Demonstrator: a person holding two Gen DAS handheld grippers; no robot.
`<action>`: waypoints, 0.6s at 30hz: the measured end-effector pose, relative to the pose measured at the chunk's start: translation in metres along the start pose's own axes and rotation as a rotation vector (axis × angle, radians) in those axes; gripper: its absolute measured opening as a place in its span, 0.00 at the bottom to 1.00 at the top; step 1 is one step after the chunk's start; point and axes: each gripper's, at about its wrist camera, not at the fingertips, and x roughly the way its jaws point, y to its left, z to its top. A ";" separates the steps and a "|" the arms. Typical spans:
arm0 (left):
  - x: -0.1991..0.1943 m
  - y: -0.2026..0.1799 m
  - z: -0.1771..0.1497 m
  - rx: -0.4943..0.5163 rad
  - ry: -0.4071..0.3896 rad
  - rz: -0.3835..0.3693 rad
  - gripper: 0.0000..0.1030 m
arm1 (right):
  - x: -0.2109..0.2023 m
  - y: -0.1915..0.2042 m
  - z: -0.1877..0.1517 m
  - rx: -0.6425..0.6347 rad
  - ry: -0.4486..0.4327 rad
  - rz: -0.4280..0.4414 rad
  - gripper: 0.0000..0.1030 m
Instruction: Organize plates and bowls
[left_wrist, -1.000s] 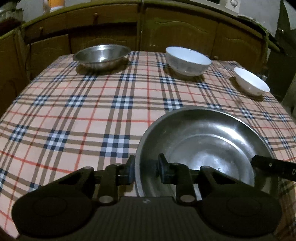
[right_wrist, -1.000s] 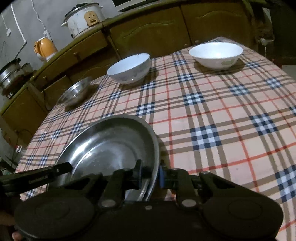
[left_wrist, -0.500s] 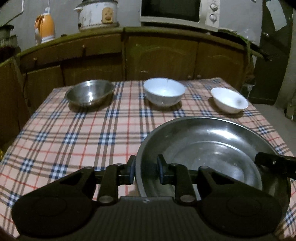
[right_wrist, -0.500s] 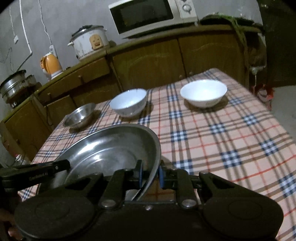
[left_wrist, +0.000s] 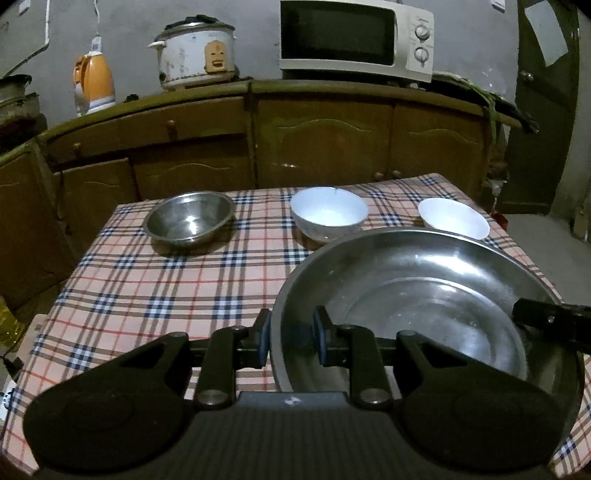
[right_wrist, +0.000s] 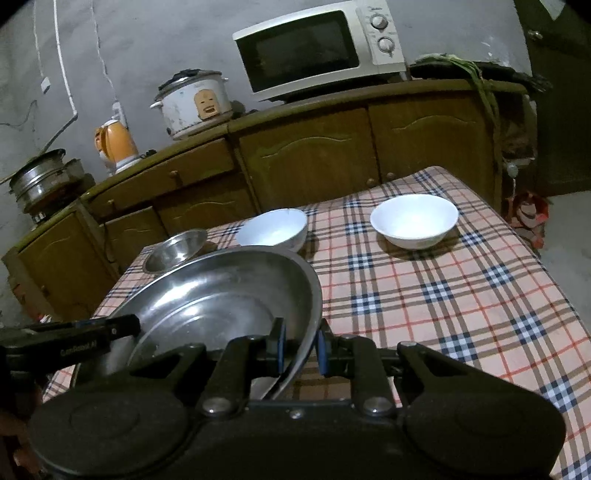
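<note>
The left gripper (left_wrist: 290, 341) is pinching the near-left rim of the steel basin (left_wrist: 436, 295), one pad outside the wall and one inside, and the right gripper (right_wrist: 299, 345) is pinching the opposite rim of the same basin (right_wrist: 221, 295) in the same manner; both sets of jaws are standing nearly together with only the thin metal wall between them. The basin is hanging above the surface (left_wrist: 166, 288), which is lying under a plaid cloth, and is sitting roughly level between the two grippers. In the left wrist view the right gripper is showing as a dark finger (left_wrist: 550, 321) at the basin's far right rim; in the right wrist view the left gripper is showing as a dark finger (right_wrist: 85, 332) across the left rim. Three bowls are resting in a row along the far edge of the surface, well apart from each other: a steel bowl (left_wrist: 190, 221) at the left, a white bowl (left_wrist: 328, 212) in the middle, and a second white bowl (left_wrist: 454, 218) at the right, partly hidden behind the basin's rim in the left wrist view. All three are standing upright and empty as far as can be told. Beyond the surface a wooden cabinet (left_wrist: 325, 147) is carrying a microwave (left_wrist: 354, 37), a rice cooker (left_wrist: 195, 55) and an orange kettle (left_wrist: 94, 83)
</note>
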 end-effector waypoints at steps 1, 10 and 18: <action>-0.001 0.002 0.001 -0.002 -0.001 0.004 0.23 | 0.000 0.003 0.000 -0.001 -0.001 0.005 0.22; -0.008 0.025 0.004 -0.024 -0.005 0.044 0.24 | 0.009 0.029 0.004 -0.030 0.005 0.039 0.22; -0.011 0.048 0.004 -0.049 -0.008 0.079 0.24 | 0.022 0.056 0.007 -0.059 0.009 0.065 0.22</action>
